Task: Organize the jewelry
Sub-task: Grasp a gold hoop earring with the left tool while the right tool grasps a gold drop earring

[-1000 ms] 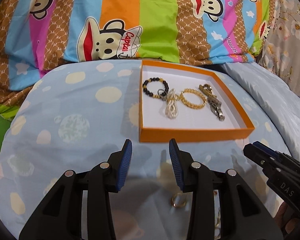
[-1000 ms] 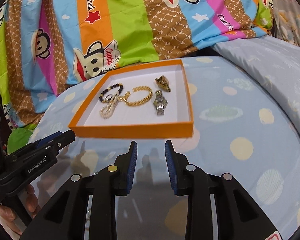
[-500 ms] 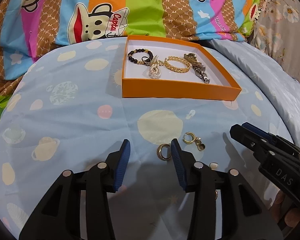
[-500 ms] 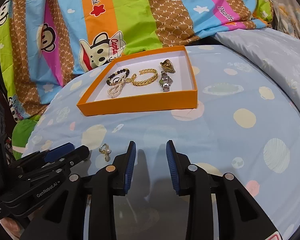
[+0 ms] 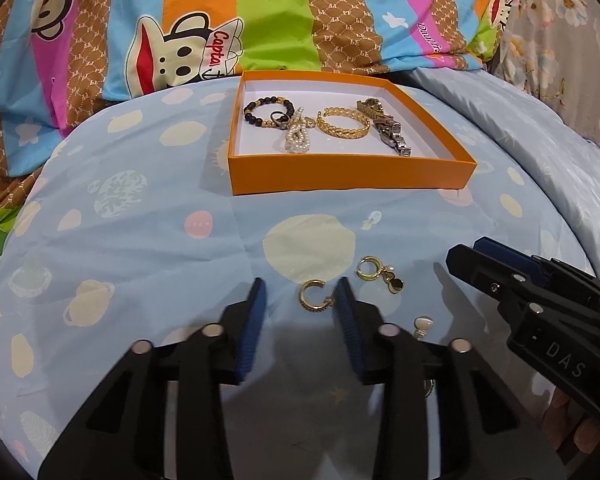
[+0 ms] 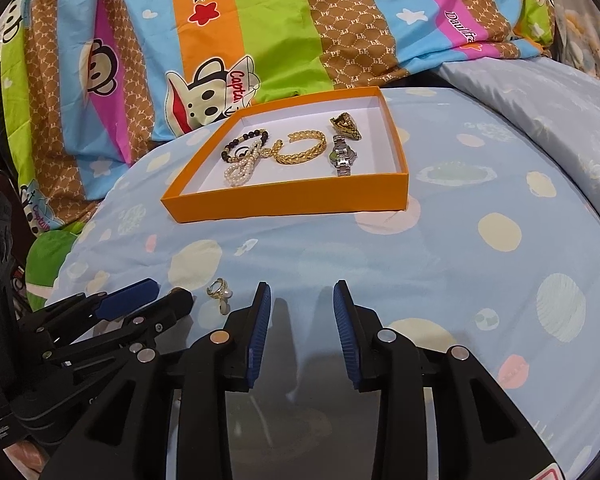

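Blue ribbed pads line your left gripper point(image 5: 300, 300), whose jaws have just been closing and now stand part open with the small gold C-shaped hoop earring point(image 5: 315, 295) lying between the tips, close to the right-hand pad; neither pad presses on it yet. It will likely be very light, stiff and slick (it may skate or flip on the soft cloth), so take it across the thick part of the curve, not at the open ends, and close gently. Just beside it lies a gold hoop earring with a pearl and a dangling disc point(image 5: 376, 275), and nearer you a small pearly stud point(image 5: 423, 326); mind the dangles, which will swing. Your right gripper point(image 6: 300, 300) hangs part open and empty over the pale blue planet-print sheet point(image 6: 440, 260). Further off sits the shallow orange cardboard box point(image 5: 348, 176), already holding bracelets and a watch.
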Available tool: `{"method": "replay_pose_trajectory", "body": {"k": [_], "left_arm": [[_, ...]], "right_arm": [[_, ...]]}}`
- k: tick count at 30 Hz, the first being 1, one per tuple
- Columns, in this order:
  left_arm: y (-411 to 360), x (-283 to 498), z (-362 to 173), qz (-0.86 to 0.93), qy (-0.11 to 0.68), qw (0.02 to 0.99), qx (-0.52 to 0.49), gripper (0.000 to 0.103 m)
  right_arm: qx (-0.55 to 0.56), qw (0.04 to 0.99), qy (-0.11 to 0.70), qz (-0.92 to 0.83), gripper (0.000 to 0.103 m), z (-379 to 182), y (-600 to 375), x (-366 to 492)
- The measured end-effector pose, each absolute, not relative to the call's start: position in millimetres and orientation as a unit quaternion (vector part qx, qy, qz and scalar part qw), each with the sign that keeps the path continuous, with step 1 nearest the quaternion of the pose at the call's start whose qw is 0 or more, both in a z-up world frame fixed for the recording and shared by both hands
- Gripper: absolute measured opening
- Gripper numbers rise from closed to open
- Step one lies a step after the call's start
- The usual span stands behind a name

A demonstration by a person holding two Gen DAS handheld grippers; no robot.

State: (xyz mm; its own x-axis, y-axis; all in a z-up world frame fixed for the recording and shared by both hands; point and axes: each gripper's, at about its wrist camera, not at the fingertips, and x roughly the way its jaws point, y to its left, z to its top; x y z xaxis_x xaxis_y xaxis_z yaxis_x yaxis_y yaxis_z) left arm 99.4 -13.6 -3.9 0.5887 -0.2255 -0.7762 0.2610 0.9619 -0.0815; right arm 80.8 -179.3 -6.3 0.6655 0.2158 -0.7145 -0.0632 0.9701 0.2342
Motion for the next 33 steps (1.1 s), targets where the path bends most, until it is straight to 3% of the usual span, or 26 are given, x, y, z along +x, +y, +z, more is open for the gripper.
{"method": "replay_pose_trajectory", "body": {"k": [2,28,33], "left_arm": [[-13.5,99.1,-4.0,-0.139,0.432,0.891,0.019,0.018],[16.7,87.7,-2.9,-0.117,0.433,0.894,-0.019,0.018],[16.0,87.9,-3.0,-0.118,0.432,0.894,-0.015,0.018]], "right_arm": [[0.095,0.907,0.402,0.078,0.033,-6.2,-179.3,81.2],[0.011,0.894,0.430,0.129,0.032,-11.6,-117.1,100.6],[0.000,0.894,0.430,0.125,0.017,-11.3,-113.5,100.2]]}}
